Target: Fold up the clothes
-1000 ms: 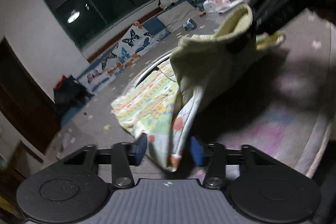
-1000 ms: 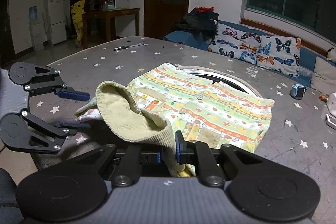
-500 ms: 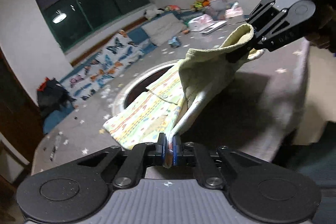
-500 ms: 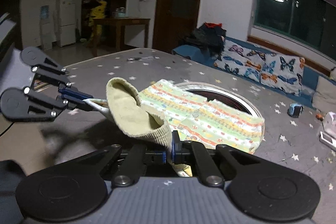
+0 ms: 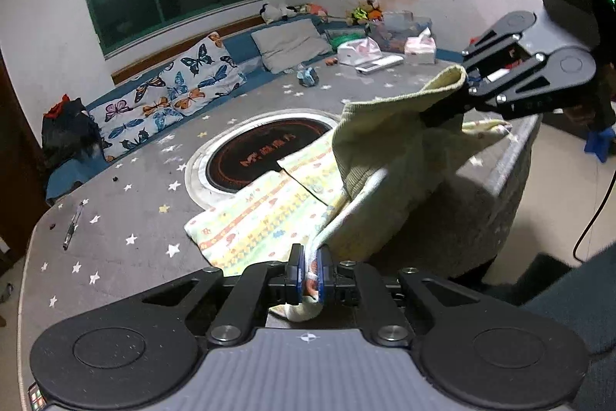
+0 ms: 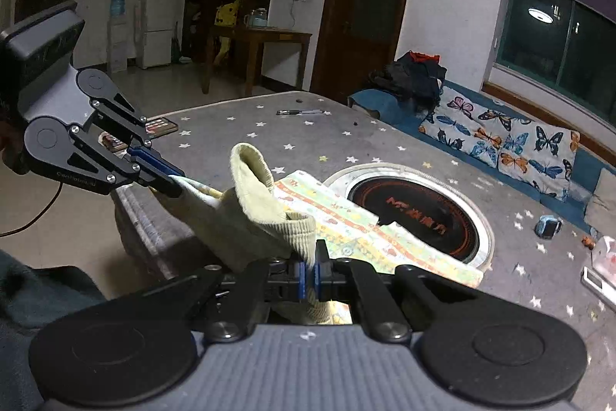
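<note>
Left wrist view: the left gripper (image 5: 308, 270) is clamped on the printed hem of the garment (image 5: 269, 214), at 6 o'clock. The right gripper (image 5: 448, 103), at 2 o'clock, pinches the ribbed yellow collar. The cloth hangs lifted between them, its far half lying on the table (image 5: 127, 218) beside the round inlay (image 5: 265, 153). It looks light, limp and easy to crease; corners and hems seem the best holds.

Right wrist view: the right gripper (image 6: 310, 274) bites the collar, and the left gripper (image 6: 169, 180) is at 9 o'clock. Only here do the buttons and a phone (image 6: 159, 126) appear.
</note>
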{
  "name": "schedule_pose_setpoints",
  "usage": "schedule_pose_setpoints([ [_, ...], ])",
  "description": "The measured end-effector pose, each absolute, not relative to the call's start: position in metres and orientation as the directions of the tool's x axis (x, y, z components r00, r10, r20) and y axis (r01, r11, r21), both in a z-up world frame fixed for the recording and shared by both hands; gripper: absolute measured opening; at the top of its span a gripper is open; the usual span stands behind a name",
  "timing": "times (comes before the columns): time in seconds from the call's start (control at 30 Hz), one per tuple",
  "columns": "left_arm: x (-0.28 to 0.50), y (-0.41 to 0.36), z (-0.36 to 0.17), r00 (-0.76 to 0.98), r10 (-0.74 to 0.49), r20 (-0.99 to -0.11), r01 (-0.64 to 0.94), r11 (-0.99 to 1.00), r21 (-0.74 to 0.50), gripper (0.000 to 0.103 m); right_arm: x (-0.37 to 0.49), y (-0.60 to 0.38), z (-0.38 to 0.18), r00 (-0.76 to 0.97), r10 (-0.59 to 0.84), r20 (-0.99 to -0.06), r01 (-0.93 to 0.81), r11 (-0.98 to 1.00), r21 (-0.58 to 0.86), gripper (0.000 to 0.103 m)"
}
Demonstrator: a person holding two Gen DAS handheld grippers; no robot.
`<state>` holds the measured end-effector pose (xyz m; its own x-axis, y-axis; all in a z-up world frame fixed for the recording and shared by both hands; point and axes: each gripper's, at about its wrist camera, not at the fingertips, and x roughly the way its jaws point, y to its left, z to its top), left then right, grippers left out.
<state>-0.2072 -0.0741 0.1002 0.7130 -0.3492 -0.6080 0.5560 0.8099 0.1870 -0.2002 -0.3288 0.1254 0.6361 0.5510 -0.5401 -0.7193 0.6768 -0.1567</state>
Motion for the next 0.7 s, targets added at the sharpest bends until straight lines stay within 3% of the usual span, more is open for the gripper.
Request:
schedule_pose_setpoints([
  [0.4, -0.095, -0.053, 0.099, 0.686, -0.348, -0.639, 0.473, 0.881, 0.028, 0.007, -0.079, -0.309, 0.125, 0.631, 0.507, -0.588, -0.695, 0.706, -0.137, 0.004],
  [0.7, -0.006, -0.043, 0.053, 0.625, -0.286, -0.726, 0.343, 0.937, -0.074, 0.006, 0.015, -0.297, 0.073, 0.618, 0.449, -0.645, -0.624, 0.779, -0.056, 0.004],
])
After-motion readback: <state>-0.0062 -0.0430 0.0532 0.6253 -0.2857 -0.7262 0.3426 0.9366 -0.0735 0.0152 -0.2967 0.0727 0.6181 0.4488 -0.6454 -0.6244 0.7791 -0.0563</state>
